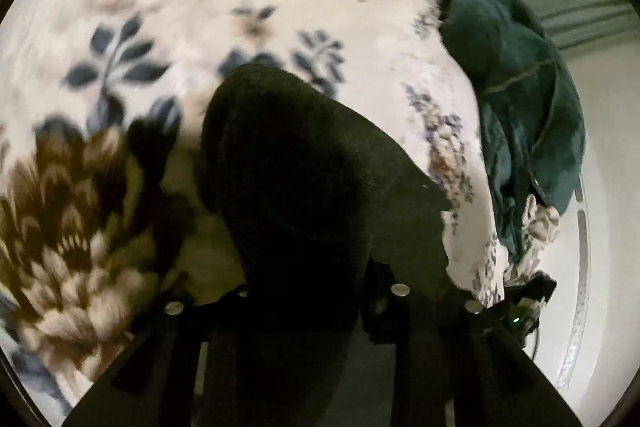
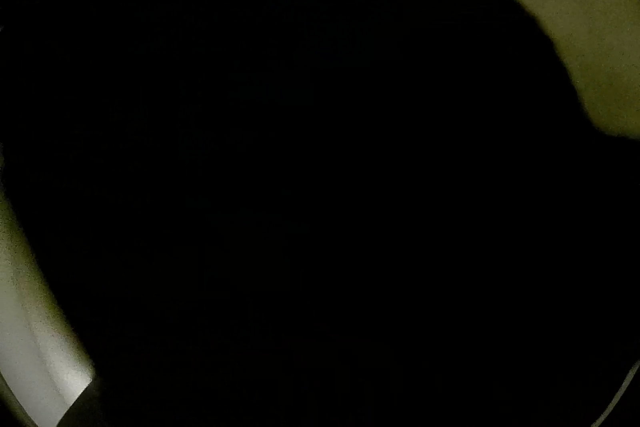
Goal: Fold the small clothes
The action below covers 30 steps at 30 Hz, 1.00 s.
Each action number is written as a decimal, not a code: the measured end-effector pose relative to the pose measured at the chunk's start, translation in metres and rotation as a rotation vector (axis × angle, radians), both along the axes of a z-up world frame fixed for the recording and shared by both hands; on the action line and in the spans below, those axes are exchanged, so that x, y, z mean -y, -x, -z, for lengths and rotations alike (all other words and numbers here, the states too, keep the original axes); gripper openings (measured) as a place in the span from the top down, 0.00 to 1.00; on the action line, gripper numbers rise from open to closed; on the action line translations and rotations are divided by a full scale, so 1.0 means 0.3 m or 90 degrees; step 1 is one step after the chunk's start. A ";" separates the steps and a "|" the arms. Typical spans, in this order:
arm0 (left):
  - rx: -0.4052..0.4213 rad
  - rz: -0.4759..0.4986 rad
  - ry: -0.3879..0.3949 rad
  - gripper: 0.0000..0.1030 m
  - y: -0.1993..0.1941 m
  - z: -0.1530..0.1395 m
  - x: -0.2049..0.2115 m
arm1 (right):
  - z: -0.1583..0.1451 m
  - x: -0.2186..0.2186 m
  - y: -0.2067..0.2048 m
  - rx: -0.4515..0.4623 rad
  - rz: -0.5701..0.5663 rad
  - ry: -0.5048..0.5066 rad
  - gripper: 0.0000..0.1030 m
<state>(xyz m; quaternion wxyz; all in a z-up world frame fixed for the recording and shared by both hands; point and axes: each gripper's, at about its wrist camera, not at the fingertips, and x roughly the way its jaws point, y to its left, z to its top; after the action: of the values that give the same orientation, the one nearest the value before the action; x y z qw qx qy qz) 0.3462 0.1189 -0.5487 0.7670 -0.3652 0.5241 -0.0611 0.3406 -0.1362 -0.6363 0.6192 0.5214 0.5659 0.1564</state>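
1. Black garment (image 1: 304, 163) draped over left gripper (image 1: 320, 291), seemingly pinched; bunched on floral bedspread (image 1: 180, 7).
2. Right gripper hidden behind black cloth; state unclear.
3. Risk: slipping, snagging teal garment (image 1: 520, 87) beside it.

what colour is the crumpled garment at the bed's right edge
Dark teal garment, seen best in the left wrist view.

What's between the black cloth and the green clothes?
In the left wrist view, a strip of the white flowered blanket lies between the black cloth and the green clothes. The right wrist view is nearly all dark.
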 end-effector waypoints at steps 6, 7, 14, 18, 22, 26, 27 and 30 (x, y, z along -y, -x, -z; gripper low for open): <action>0.036 0.026 0.017 0.76 -0.186 -0.133 -0.067 | -0.225 -0.068 -0.127 0.070 0.021 0.003 0.74; 0.044 0.032 0.015 0.76 -0.238 -0.157 -0.075 | -0.264 -0.087 -0.173 0.085 0.025 0.005 0.74; 0.092 0.082 -0.001 0.76 -0.711 -0.286 -0.169 | -0.397 -0.186 -0.591 0.158 0.080 0.014 0.74; 0.057 0.116 0.007 0.72 -1.006 -0.260 -0.237 | -0.412 -0.210 -0.805 0.181 0.103 0.030 0.74; -0.059 0.149 -0.048 0.66 -1.266 -0.098 -0.283 | -0.257 -0.213 -0.991 0.059 0.124 0.067 0.60; -0.102 0.150 -0.172 0.40 -1.236 0.009 -0.304 | -0.179 -0.224 -0.980 -0.018 0.053 0.162 0.17; -0.094 0.146 -0.172 0.27 -1.209 0.010 -0.308 | -0.192 -0.229 -0.963 -0.006 0.029 0.208 0.15; -0.070 0.146 -0.255 0.15 -1.104 -0.019 -0.274 | -0.224 -0.240 -0.985 0.016 -0.032 0.394 0.04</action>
<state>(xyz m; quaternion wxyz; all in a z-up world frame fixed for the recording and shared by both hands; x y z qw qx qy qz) 0.6773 0.2010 -0.5431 0.7826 -0.1470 0.6046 -0.0227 0.6360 -0.0642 -0.5690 0.7516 0.2921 0.5914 -0.0015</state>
